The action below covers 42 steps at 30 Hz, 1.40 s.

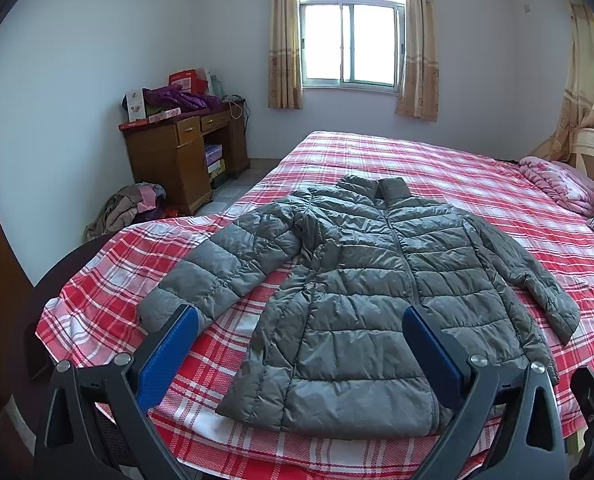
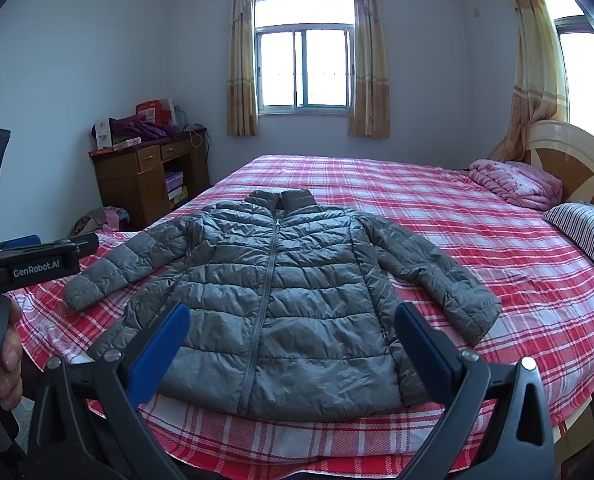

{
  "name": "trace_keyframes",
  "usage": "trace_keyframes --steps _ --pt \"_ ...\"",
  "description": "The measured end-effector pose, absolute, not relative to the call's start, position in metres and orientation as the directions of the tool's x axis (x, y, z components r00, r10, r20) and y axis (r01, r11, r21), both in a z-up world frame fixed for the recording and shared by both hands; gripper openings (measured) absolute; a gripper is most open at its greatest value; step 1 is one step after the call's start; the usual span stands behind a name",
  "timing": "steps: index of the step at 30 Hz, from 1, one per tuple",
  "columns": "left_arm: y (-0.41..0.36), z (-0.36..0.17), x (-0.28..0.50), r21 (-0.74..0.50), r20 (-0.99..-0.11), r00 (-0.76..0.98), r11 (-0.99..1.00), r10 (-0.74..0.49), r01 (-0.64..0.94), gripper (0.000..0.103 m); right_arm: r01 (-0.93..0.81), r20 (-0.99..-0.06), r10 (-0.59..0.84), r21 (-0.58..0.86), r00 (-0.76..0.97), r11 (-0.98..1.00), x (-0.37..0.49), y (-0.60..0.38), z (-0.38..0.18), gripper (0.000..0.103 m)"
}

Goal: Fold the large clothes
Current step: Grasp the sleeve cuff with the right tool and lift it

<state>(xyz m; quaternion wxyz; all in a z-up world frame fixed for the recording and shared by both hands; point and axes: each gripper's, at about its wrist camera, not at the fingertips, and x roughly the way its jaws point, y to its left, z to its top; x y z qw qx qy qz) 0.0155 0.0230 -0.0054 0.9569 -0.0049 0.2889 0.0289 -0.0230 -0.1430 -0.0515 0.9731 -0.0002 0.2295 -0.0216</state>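
A grey puffer jacket [image 1: 361, 300] lies flat and face up on the bed [image 1: 477, 184], zipped, collar toward twelve o'clock and hem toward six, near the bed's close edge. Both sleeves are spread out: one runs toward eight o'clock, the other toward four, each cuff resting on the red-and-white plaid sheet [image 2: 477, 216].

The left gripper [image 1: 301, 320] hangs above the jacket's lower half with its jaws spread wide and nothing between them; one blue pad [image 1: 169, 356] sits over the sheet just beside the eight o'clock cuff, the other over the jacket's front near the zip. The right gripper [image 2: 293, 318] is likewise released and empty, its blue pads [image 2: 161, 344] framing the jacket's hem from above (neither pad appears to touch the fabric). In the right wrist view the left gripper's black body shows at nine o'clock, with the fingers of a hand [image 2: 9, 352] wrapped round its handle at about eight.

A folded pink quilt [image 2: 517, 184] lies at two o'clock by the headboard [image 2: 577, 160], and a striped pillow [image 2: 589, 232] sits at three. A wooden desk [image 1: 185, 152] stands against the wall at ten o'clock, piled with boxes and a purple garment, and a heap of clothes [image 1: 129, 208] rests on the floor beside it. A curtained window [image 1: 351, 44] fills the far wall at twelve.
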Motion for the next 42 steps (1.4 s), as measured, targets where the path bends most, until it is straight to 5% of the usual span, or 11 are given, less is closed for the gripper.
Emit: trace_keyframes --steps 18,32,40,42 --pt "0.026 -0.048 0.076 0.036 -0.625 0.777 0.997 0.077 -0.070 0.102 0.121 -0.509 -0.078 0.053 0.857 0.991 0.017 -0.187 -0.075 0.103" --pt "-0.023 -0.108 0.196 0.139 -0.679 0.725 0.990 0.114 -0.025 0.102 0.530 -0.662 -0.309 0.157 0.682 0.833 0.064 -0.382 -0.144 0.103" --pt "-0.021 -0.146 0.242 0.179 -0.724 0.667 0.982 0.178 -0.068 0.102 0.615 -0.743 -0.282 0.214 0.607 0.759 0.092 -0.449 -0.187 0.079" --pt "-0.017 -0.155 0.253 0.197 -0.740 0.641 0.977 0.201 -0.079 0.102 0.591 -0.731 -0.300 0.172 0.613 0.788 0.097 -0.448 -0.185 0.042"
